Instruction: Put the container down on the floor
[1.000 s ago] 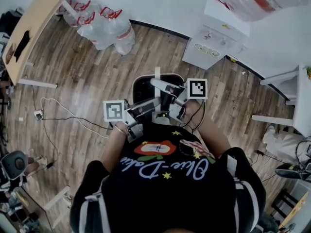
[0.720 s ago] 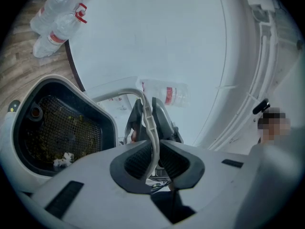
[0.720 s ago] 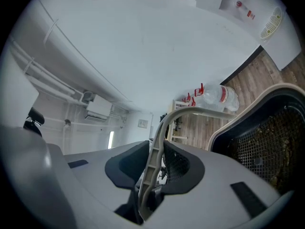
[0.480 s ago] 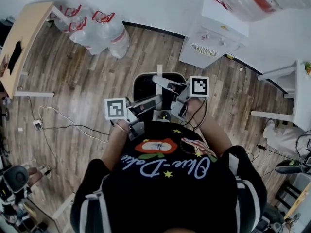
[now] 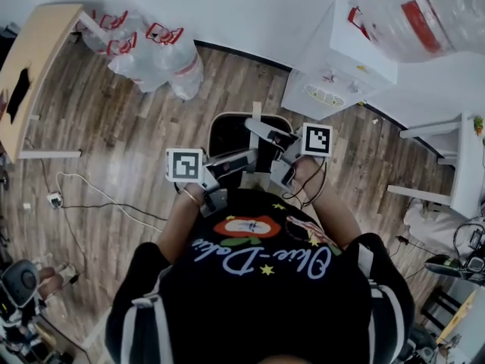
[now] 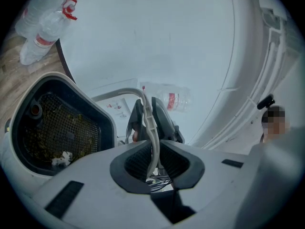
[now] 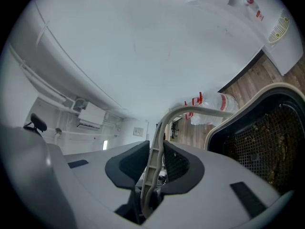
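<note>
The container (image 5: 217, 127) is a white bin with a dark mesh basket inside, just in front of the person over the wooden floor. Its thin pale handle (image 5: 256, 114) arches over the top. In the left gripper view the handle (image 6: 151, 123) runs between the pads of my left gripper (image 6: 152, 159), which is shut on it, with the bin's rim (image 6: 26, 97) at the left. My right gripper (image 7: 153, 168) is likewise shut on the handle (image 7: 159, 137), the bin's rim (image 7: 233, 111) at its right. Whether the bin touches the floor is hidden.
Several large water bottles (image 5: 163, 48) lie by the far wall. A white water dispenser (image 5: 341, 59) with a bottle on top (image 5: 424, 17) stands at the back right. A wooden table (image 5: 38, 51) is at the left, a cable (image 5: 98, 203) on the floor, white furniture (image 5: 462, 158) at the right.
Both grippers and the container have shifted slightly to the right in the head view. Both stay clamped on the handle.
</note>
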Motion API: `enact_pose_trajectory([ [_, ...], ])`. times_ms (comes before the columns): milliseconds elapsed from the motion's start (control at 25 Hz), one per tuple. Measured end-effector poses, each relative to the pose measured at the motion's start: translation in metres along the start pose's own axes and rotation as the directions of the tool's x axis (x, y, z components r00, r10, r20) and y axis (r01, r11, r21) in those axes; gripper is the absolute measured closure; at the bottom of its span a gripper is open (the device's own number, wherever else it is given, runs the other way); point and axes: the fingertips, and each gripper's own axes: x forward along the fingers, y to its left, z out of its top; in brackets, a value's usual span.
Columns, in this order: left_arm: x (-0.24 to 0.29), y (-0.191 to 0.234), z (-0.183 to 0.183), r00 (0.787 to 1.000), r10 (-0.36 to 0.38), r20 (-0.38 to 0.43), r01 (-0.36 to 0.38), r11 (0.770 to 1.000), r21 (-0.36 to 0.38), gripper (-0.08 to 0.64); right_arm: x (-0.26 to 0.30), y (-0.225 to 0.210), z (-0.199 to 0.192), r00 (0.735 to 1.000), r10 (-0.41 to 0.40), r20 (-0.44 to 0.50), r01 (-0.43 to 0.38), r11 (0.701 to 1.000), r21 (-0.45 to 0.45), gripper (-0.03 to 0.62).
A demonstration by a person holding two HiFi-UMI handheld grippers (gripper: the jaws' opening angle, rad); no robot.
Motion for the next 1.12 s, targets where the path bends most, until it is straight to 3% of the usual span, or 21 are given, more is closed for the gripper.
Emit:
enact_pose_trajectory([
  [160,-0.006,0.002,0.028,1.000,-0.008,-0.010,0.009,0.999,0.034,0.512,0.023,-0.001,0.015,1.000,-0.006,0.009,0.006,1.000,0.002,0.515],
  [520,-0.030,0.007,0.080,0.999,-0.012,-0.040,0.012,1.000,0.002,0.512,0.073,-0.001,0.041,0.999,-0.018,0.047,0.017,1.000,0.023,0.517],
  [800,-0.056,0.021,0.132,0.996,-0.016,-0.087,0.018,1.000,0.022,0.512,0.123,-0.012,0.061,0.995,-0.052,0.090,0.048,0.998,0.049,0.517],
  [1120,-0.071,0.024,0.155,0.993,-0.020,-0.114,0.024,0.999,0.037,0.512,0.147,-0.010,0.070,0.991,-0.059,0.121,0.054,0.998,0.045,0.518],
])
